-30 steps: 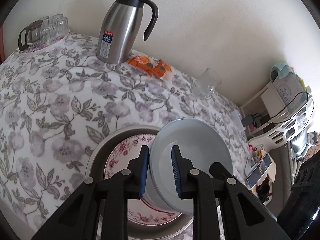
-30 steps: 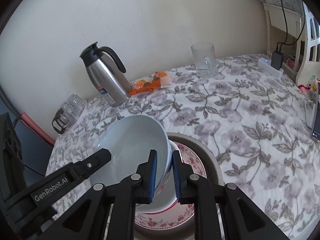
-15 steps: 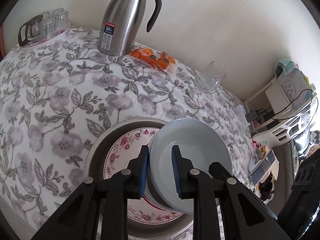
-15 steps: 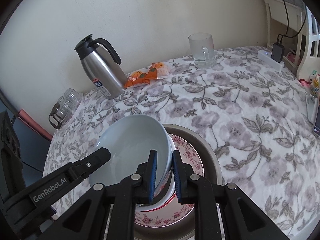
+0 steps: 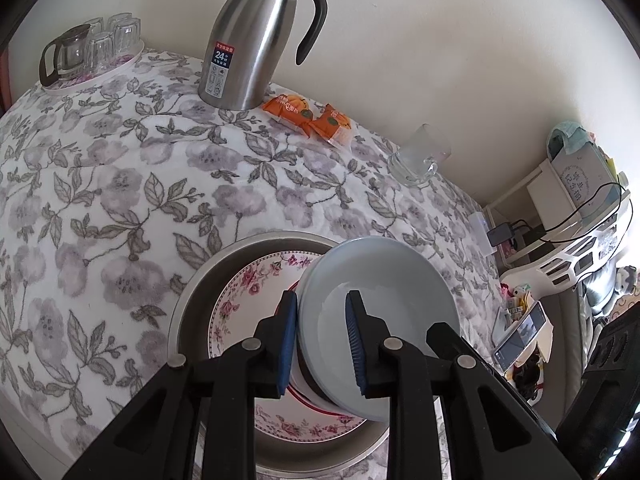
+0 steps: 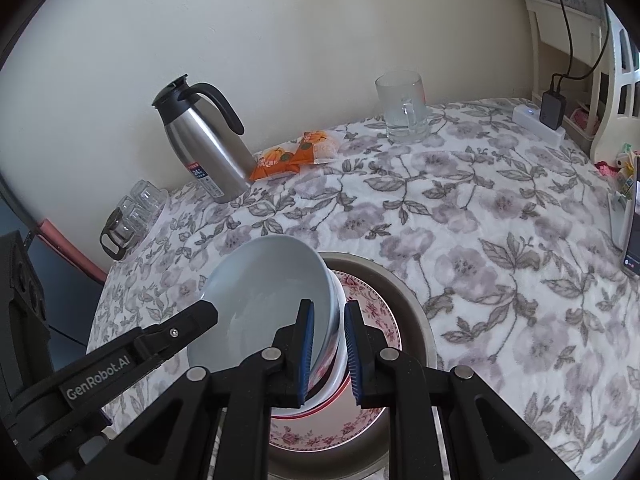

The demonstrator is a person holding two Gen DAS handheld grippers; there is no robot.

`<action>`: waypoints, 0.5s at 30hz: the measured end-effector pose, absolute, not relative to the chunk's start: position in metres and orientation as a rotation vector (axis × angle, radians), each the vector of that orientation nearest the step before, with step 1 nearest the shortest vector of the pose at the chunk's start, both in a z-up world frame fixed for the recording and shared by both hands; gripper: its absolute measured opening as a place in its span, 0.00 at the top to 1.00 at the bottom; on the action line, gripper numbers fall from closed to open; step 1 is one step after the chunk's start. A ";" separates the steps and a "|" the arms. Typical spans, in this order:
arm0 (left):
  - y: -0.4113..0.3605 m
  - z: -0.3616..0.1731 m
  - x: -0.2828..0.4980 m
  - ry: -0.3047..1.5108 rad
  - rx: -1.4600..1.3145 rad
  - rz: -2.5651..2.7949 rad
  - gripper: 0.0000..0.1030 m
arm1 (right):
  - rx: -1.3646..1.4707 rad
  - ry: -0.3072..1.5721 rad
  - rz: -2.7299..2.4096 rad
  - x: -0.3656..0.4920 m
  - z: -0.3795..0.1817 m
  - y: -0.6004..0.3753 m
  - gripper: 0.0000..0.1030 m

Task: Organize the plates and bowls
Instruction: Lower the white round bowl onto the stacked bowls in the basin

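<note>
A pale blue bowl (image 5: 384,312) is nested in a white bowl with a red rim (image 6: 332,396), tilted above a floral pink plate (image 5: 248,300) that lies in a round metal tray (image 5: 196,300). My left gripper (image 5: 322,348) is shut on the bowls' rim at one side. My right gripper (image 6: 327,354) is shut on the rim at the opposite side of the blue bowl (image 6: 272,296). The left gripper's arm (image 6: 132,352) shows in the right wrist view. The plate (image 6: 372,312) and tray (image 6: 416,312) sit under the bowls.
A floral cloth covers the table (image 5: 100,184). At the back stand a steel thermos jug (image 5: 256,36), orange snack packets (image 5: 308,116), a glass mug (image 5: 416,160) and a small tray of glasses (image 5: 92,48). A power strip (image 6: 540,124) and a phone (image 6: 632,240) lie at the right.
Both grippers have moved with the bowl stack slightly back and up over the tray; the table looks farther away. Grips unchanged.
</note>
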State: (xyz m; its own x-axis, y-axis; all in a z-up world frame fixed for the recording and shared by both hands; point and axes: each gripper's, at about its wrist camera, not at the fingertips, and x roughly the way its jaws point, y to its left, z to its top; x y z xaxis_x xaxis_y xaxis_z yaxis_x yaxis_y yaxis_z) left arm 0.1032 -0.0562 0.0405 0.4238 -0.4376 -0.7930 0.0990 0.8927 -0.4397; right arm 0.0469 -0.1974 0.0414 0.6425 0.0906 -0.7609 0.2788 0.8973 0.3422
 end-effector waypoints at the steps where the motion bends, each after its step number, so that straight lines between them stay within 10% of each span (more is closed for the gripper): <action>1: -0.056 0.042 0.103 1.083 -0.352 -0.342 0.75 | 0.460 0.874 -0.112 0.047 0.041 -0.198 0.82; 15: -0.050 0.049 0.100 1.063 -0.358 -0.330 0.69 | 0.506 0.885 -0.084 0.048 0.030 -0.203 0.82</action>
State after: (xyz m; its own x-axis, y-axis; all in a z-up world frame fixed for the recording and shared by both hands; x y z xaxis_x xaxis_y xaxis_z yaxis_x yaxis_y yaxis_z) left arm 0.0998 -0.0497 0.0487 0.4476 -0.4297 -0.7842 0.0901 0.8942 -0.4385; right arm 0.0485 -0.2031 0.0295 0.6377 0.1347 -0.7584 0.2755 0.8796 0.3879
